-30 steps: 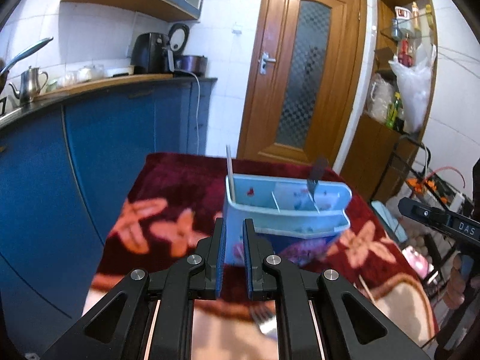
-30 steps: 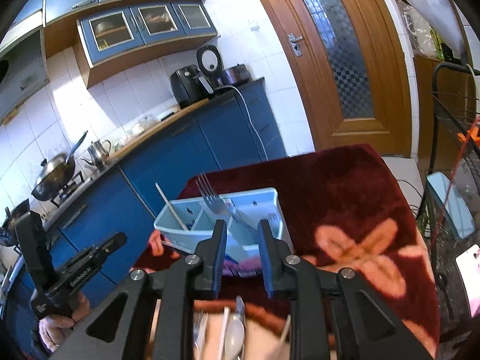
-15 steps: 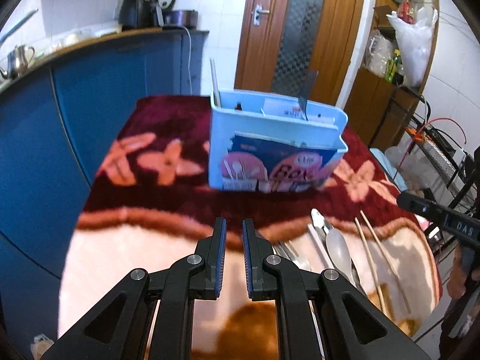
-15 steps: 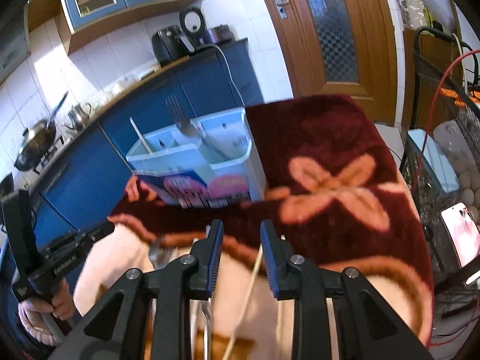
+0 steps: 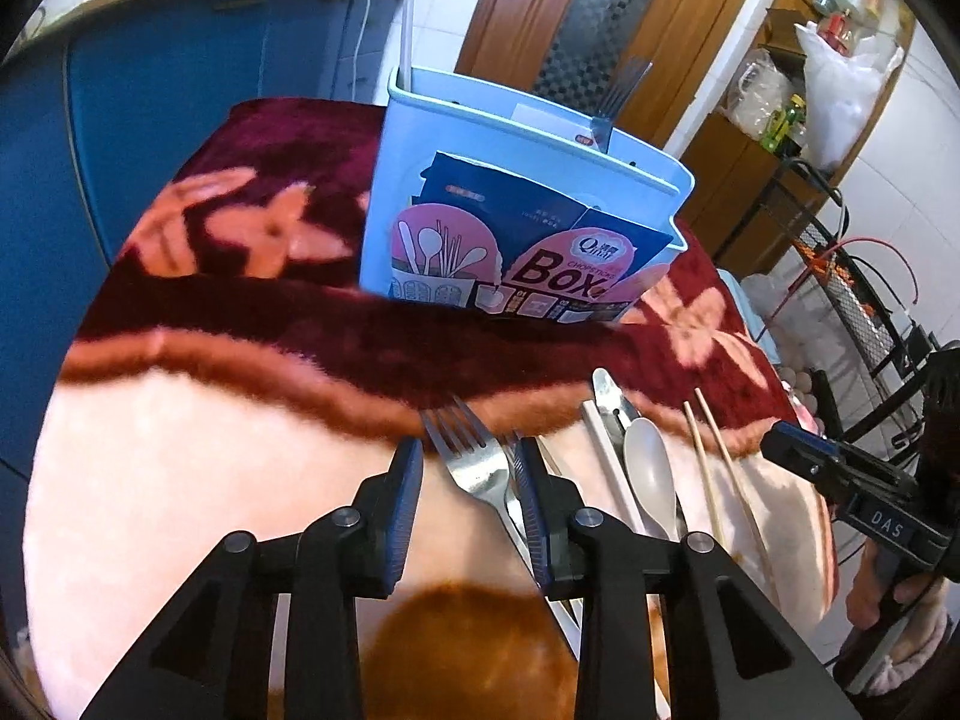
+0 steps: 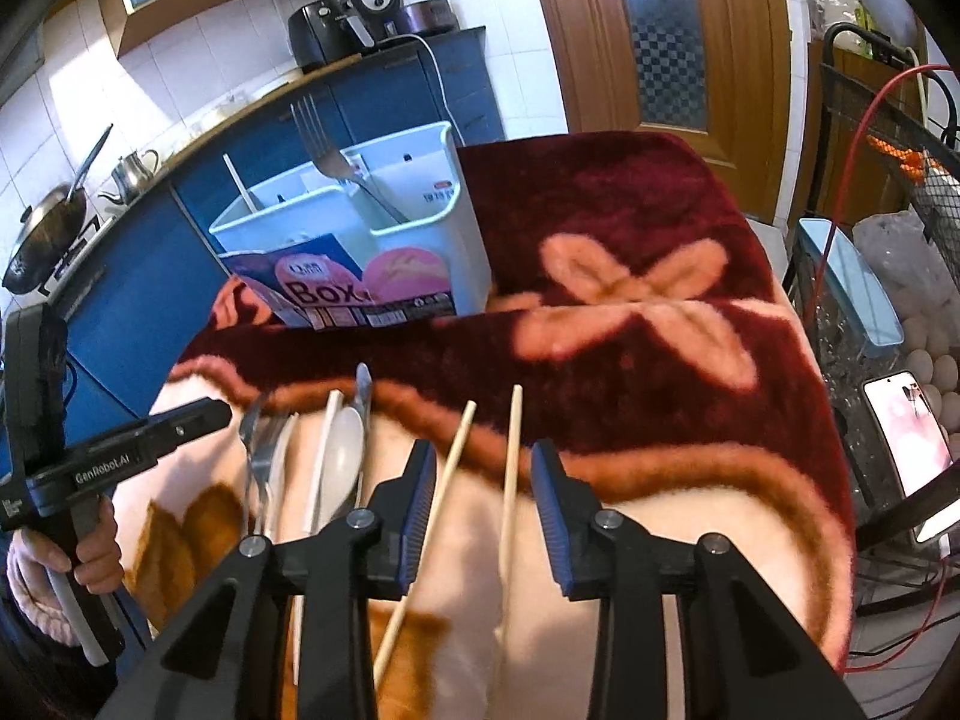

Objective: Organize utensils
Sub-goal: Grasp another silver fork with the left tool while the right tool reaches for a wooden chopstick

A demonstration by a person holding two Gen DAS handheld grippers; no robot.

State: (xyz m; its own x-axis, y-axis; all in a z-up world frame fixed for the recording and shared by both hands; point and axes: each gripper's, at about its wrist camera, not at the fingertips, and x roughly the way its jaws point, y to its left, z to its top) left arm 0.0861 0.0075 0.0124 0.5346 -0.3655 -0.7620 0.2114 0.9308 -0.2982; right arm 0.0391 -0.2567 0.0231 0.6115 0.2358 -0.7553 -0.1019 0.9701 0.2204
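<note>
A light blue utensil box (image 5: 528, 192) stands on the blanket, with a fork (image 5: 618, 96) and a chopstick (image 6: 240, 183) upright in it; the box also shows in the right wrist view (image 6: 360, 228). My left gripper (image 5: 471, 468) is open low over the blanket, its jaws either side of a metal fork (image 5: 474, 462). My right gripper (image 6: 483, 474) is open with two wooden chopsticks (image 6: 510, 480) lying between its jaws. A pale spoon (image 5: 648, 474), a white chopstick and a knife lie between the two.
The red and pink floral blanket (image 6: 630, 300) covers the table. Blue kitchen cabinets (image 5: 180, 90) stand to the left, a wooden door (image 5: 588, 12) behind, and a wire rack (image 6: 870, 210) with a phone (image 6: 906, 432) to the right.
Both grippers dropped from near the box to the loose utensils at the front and opened. The left now straddles the fork, the right the chopsticks.
</note>
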